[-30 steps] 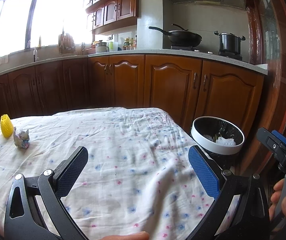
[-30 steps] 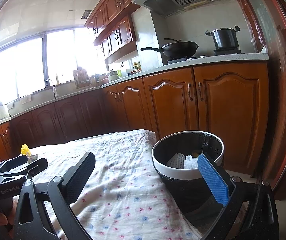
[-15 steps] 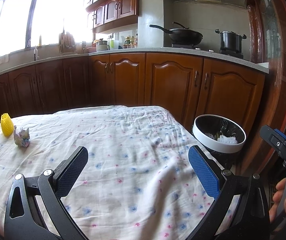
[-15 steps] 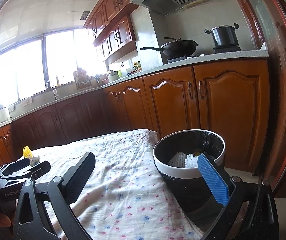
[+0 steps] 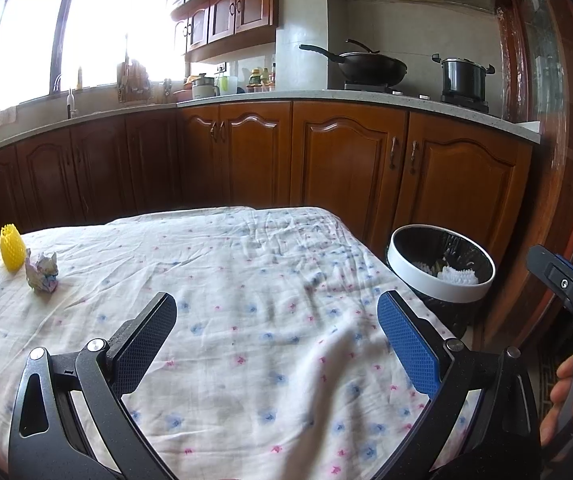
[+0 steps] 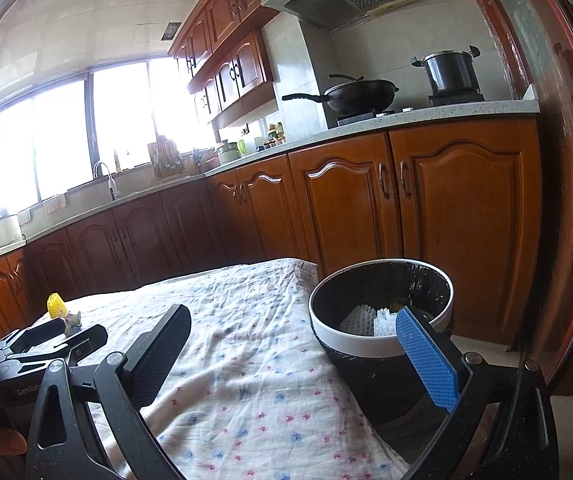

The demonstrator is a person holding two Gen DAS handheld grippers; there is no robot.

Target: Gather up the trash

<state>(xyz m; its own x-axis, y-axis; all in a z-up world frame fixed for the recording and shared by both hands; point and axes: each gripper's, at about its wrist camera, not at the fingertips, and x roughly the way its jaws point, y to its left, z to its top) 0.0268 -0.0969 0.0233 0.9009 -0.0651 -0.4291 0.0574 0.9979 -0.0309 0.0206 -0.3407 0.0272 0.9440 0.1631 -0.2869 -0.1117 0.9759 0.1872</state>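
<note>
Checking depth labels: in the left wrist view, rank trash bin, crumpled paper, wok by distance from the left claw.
From the left claw:
1. Trash bin, right, beside the table.
2. Crumpled paper, far left on the tablecloth; too close to call against the bin.
3. Wok, on the stove at the back.

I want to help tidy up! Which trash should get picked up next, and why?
Probably move the open left tool toward the crumpled paper beside the yellow net. Both tools are empty, those two pieces lie on the cloth, and the bin already holds trash.
</note>
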